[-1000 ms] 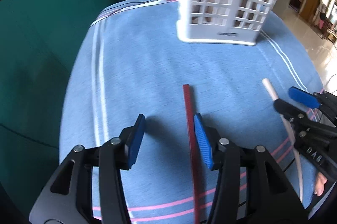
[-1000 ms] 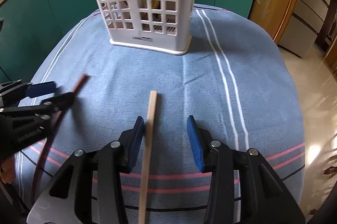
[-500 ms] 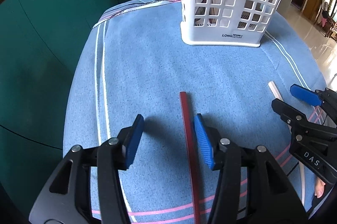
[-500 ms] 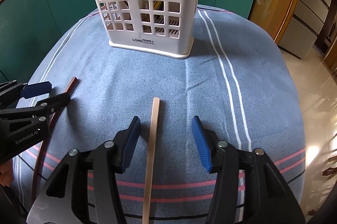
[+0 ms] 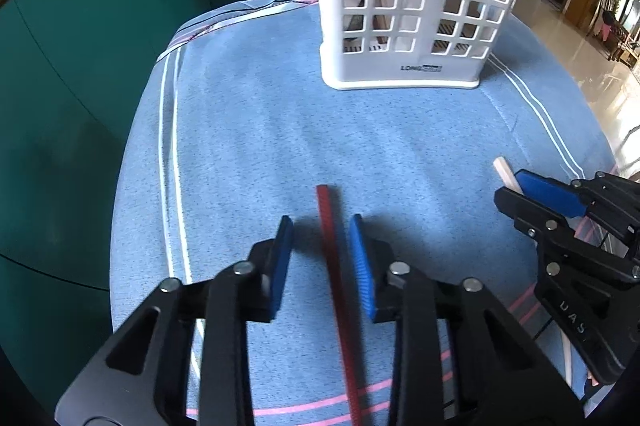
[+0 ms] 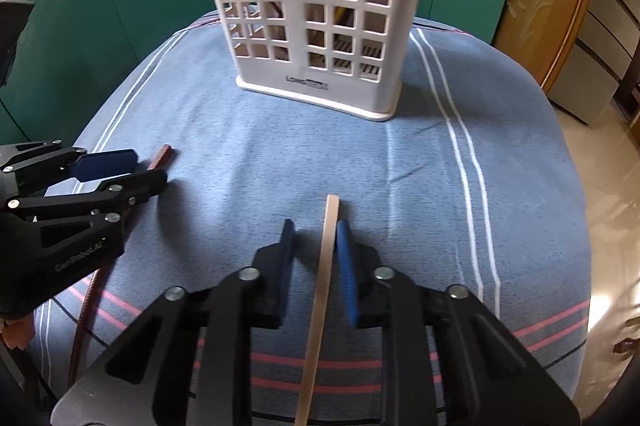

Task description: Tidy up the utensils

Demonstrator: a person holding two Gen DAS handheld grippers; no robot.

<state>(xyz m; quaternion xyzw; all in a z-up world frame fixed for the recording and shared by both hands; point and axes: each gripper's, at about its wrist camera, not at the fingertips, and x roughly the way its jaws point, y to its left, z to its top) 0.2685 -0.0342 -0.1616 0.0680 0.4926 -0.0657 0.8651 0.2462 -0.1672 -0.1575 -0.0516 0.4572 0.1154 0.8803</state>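
Observation:
A dark red chopstick (image 5: 334, 258) lies on the blue cloth between the fingers of my left gripper (image 5: 322, 262), which is open with both pads apart from it. A pale wooden chopstick (image 6: 324, 274) lies between the fingers of my right gripper (image 6: 316, 262), close to the right pad; that gripper is narrowed but still open. The white slotted utensil basket (image 5: 416, 10) stands upright at the far side and also shows in the right wrist view (image 6: 320, 10), with utensils inside. Each gripper shows in the other's view: right (image 5: 536, 194), left (image 6: 120, 170).
The table is covered by a blue cloth (image 6: 440, 186) with white and pink stripes. Green cabinets (image 5: 80, 46) stand behind and to the left. The table edge drops to a shiny floor (image 6: 608, 186) on the right.
Both grippers have narrowed around their chopsticks and moved forward along them. The basket looks nearer in both views.

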